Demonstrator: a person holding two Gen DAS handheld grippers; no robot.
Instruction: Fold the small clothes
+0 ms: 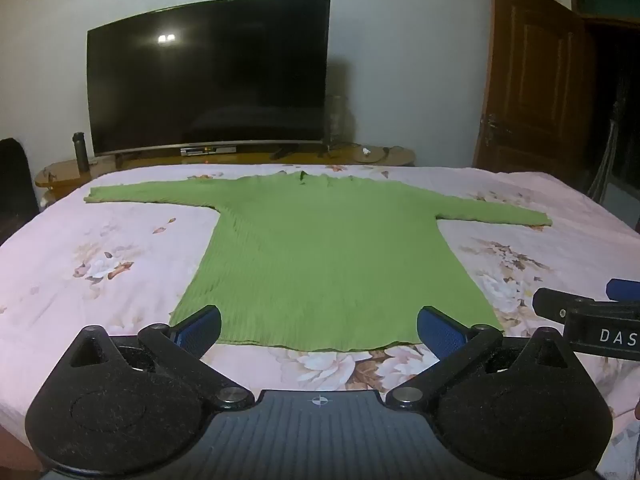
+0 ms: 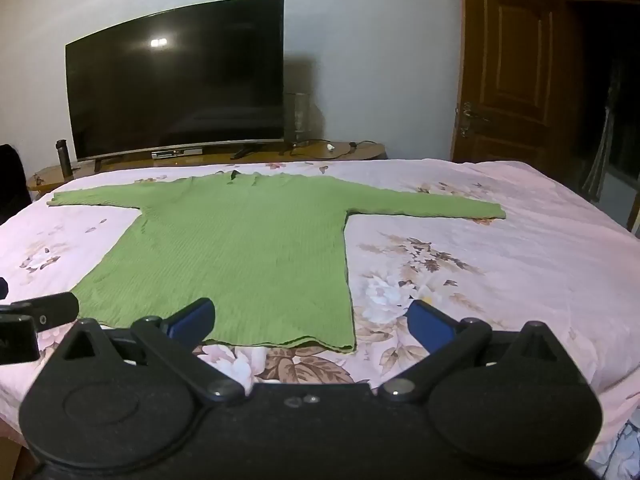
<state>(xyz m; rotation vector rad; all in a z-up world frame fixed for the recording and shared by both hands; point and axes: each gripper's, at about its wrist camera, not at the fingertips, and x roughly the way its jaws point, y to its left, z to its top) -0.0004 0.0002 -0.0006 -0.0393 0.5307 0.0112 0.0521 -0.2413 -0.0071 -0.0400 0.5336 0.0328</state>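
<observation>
A green ribbed long-sleeved sweater (image 1: 320, 252) lies flat on the pink floral bedspread (image 1: 100, 248), both sleeves spread out, collar at the far side. It also shows in the right wrist view (image 2: 240, 252). My left gripper (image 1: 319, 330) is open and empty, just above the sweater's near hem, its blue pads either side of the hem. My right gripper (image 2: 311, 322) is open and empty over the hem's right corner. The right gripper shows at the right edge of the left wrist view (image 1: 592, 316); the left gripper shows at the left edge of the right wrist view (image 2: 36, 312).
A large dark TV (image 1: 208, 76) stands on a wooden cabinet (image 1: 240, 158) beyond the bed, with a dark bottle (image 1: 81, 151) at its left. A brown door (image 1: 532, 80) stands at the right. The bedspread (image 2: 500, 260) extends wide to the right of the sweater.
</observation>
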